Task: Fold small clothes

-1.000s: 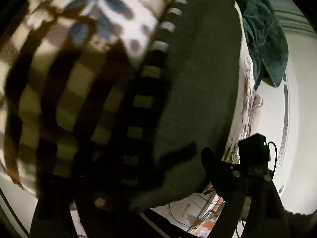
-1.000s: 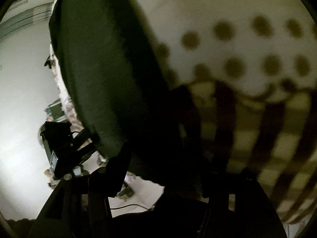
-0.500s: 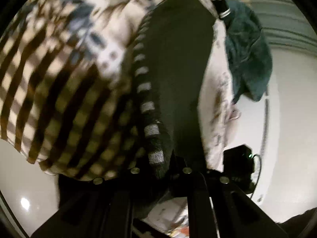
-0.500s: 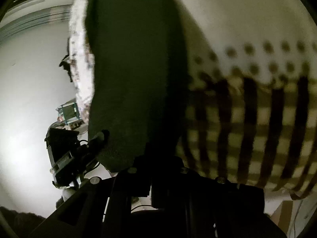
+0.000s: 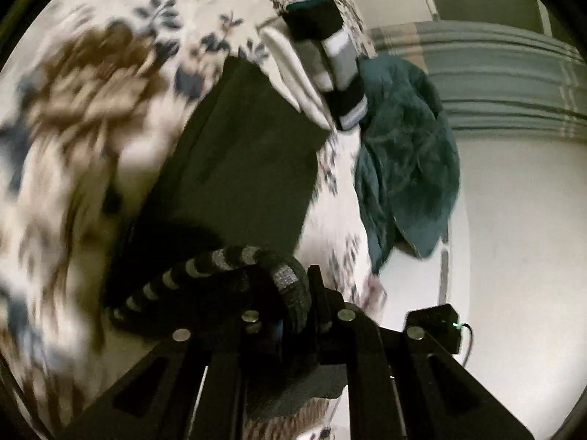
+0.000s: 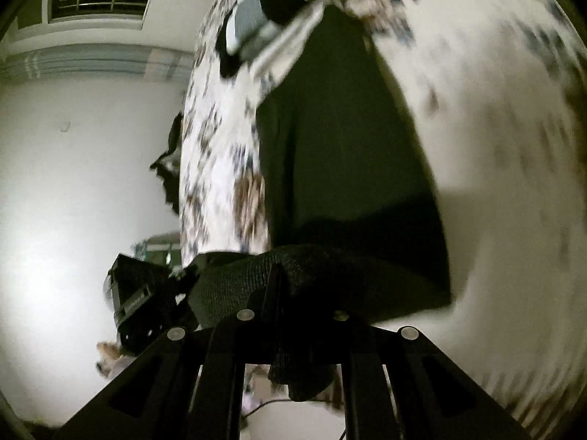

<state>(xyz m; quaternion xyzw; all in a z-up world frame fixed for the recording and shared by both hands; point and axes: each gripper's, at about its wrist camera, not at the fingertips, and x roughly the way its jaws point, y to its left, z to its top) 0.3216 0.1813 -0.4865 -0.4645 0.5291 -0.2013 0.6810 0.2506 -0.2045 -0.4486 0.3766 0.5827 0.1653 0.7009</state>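
Clearly both grippers are clenched on the same dark garment (image 5: 253, 161), each pinching one near corner of it. In the left wrist view the left gripper (image 5: 293, 311) grips the corner that carries a striped grey-and-black trim (image 5: 220, 260); the trim curls over the jaws and hides the fingertips, so the contact itself cannot be made out. In the right wrist view the right gripper (image 6: 293, 315) has its jaws closed on a bunched fold of plain dark knit, and a scrap of fabric hangs below the jaws. Ahead of both pairs of jaws the rest of the garment lies flat on a floral bedspread (image 5: 73, 146), which is badly blurred. Beyond the garment's far edge sits a pile of folded pieces (image 5: 323, 44), partly cut off in the right view. A teal cloth (image 5: 407, 154) hangs off the bed edge to the right of the left jaws.
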